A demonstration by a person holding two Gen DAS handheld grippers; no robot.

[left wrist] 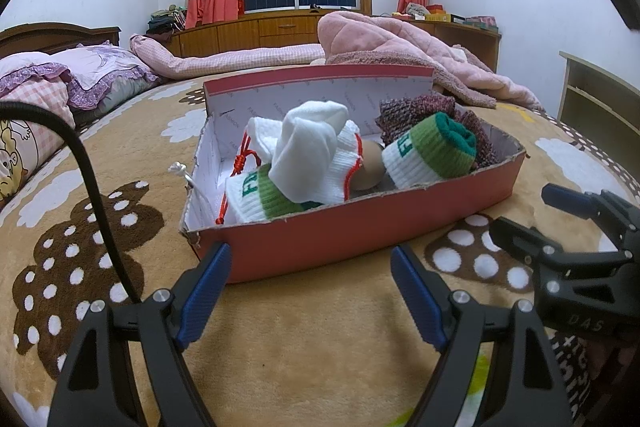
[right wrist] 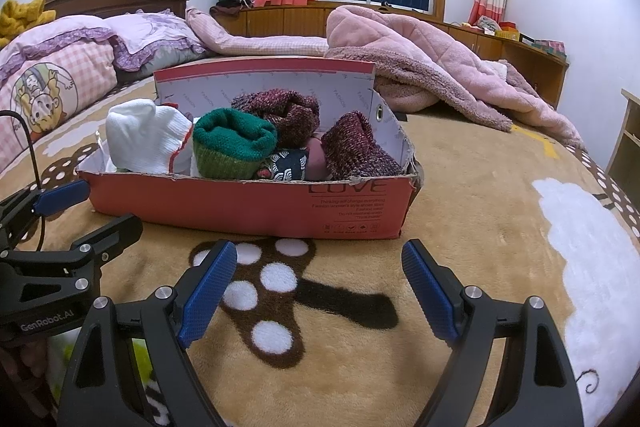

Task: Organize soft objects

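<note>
A red cardboard shoebox [left wrist: 320,247] [right wrist: 248,205] sits on the bed, filled with rolled socks. White socks [left wrist: 308,147] [right wrist: 144,137] lie at its left end, a green-and-white roll [left wrist: 432,151] [right wrist: 232,143] sits in the middle, and maroon knit rolls [left wrist: 416,107] [right wrist: 352,147] fill the right. My left gripper [left wrist: 312,291] hovers open just in front of the box, nothing between its blue pads [left wrist: 204,295]. My right gripper [right wrist: 316,291] also stands open and empty, short of the box's front wall. Each gripper shows at the edge of the other's view.
A tan plush blanket [right wrist: 460,187] with brown spotted patterns covers the bed. Pillows [right wrist: 80,59] lie at the left; a pink fleece quilt [right wrist: 420,59] is heaped behind the box. A black cable [left wrist: 92,195] curves by my left gripper. A wooden shelf [right wrist: 628,131] stands far right.
</note>
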